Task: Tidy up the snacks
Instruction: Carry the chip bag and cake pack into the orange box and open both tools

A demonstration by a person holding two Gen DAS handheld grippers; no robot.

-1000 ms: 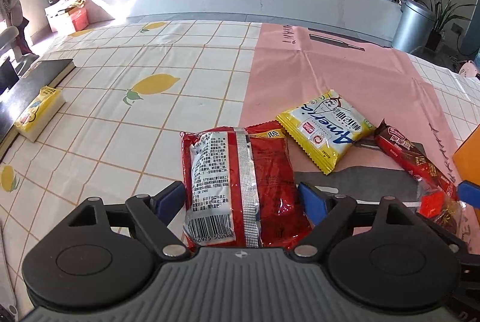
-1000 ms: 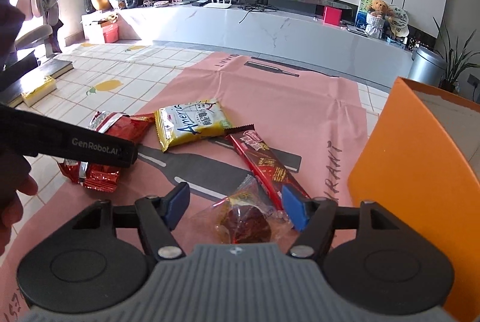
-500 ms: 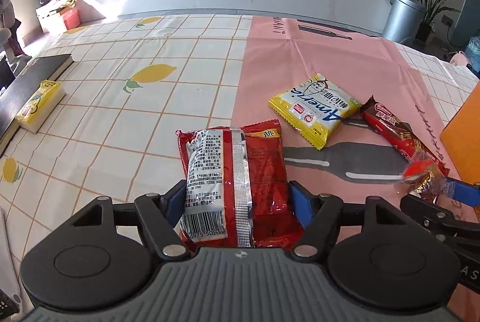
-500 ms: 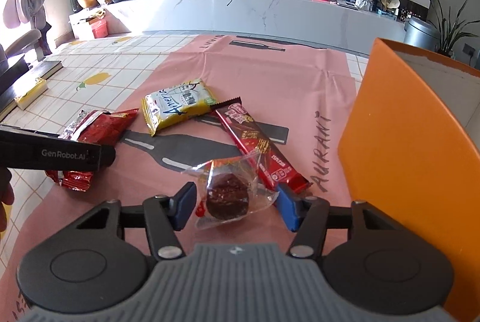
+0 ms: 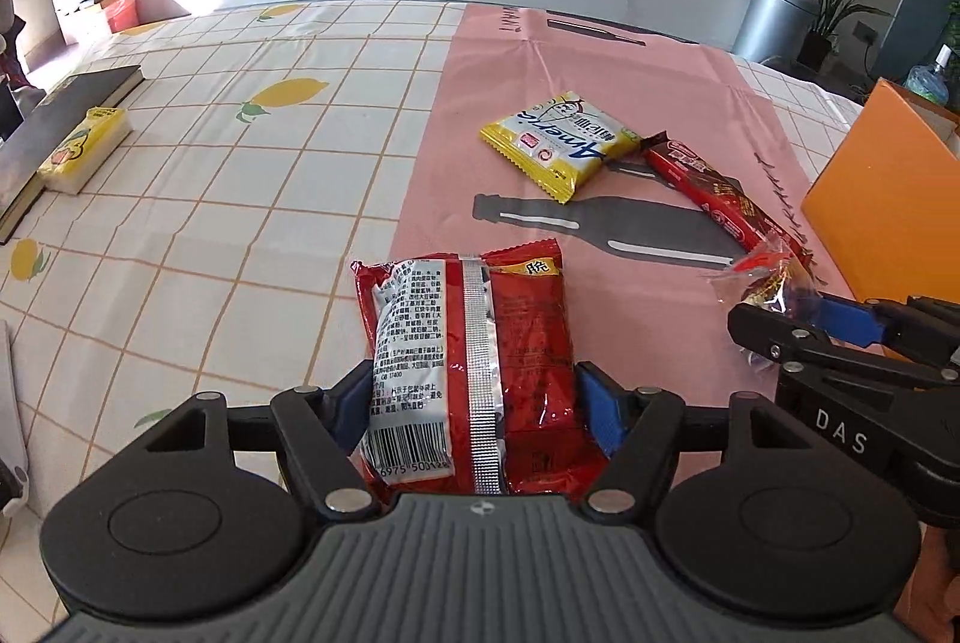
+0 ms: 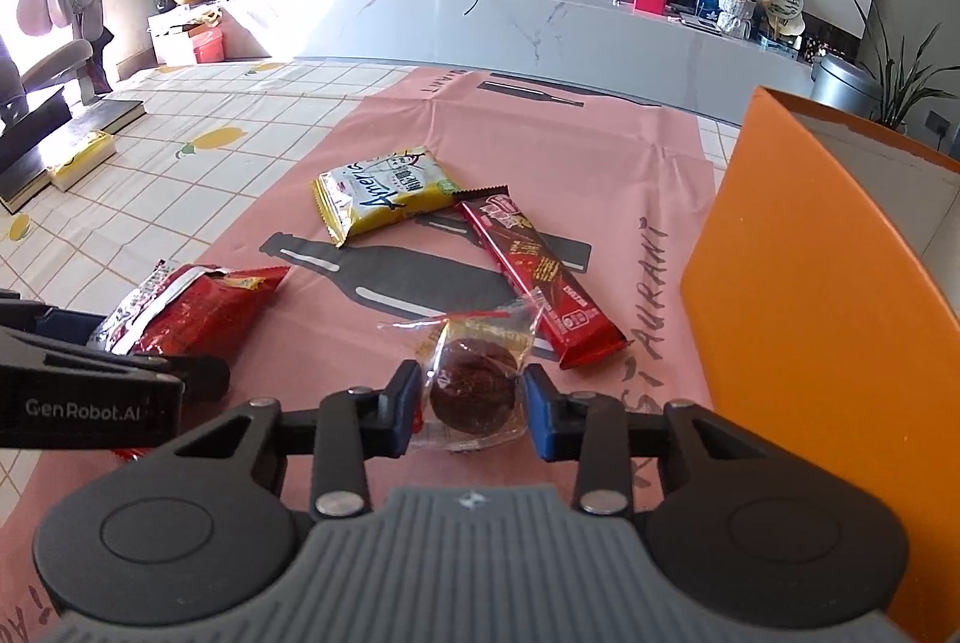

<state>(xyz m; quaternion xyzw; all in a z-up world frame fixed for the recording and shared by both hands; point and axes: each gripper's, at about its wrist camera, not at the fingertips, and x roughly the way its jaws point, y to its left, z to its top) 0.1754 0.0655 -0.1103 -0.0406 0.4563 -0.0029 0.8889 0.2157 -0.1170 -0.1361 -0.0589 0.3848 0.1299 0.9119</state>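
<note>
Half the red snack bag [image 5: 474, 367] hides behind the left gripper [image 5: 474, 403].

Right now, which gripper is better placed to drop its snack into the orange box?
Right gripper: the orange cardboard box stands right beside it, and it is closing around the clear-wrapped brown cake. The left gripper, holding the red foil packet, sits farther away.

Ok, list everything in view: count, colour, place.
red snack bag: 1, red and silver, between left fingers
clear-wrapped brown snack: 1, between right fingers
yellow packet: 1, on pink cloth
red bar: 1, right of yellow packet
orange box: 1, table's right
pink cloth: 1, over checked tablecloth
black book: 1, far left
yellow pack: 1, beside book
left gripper: shut on bag
right gripper: closing on snack
</note>
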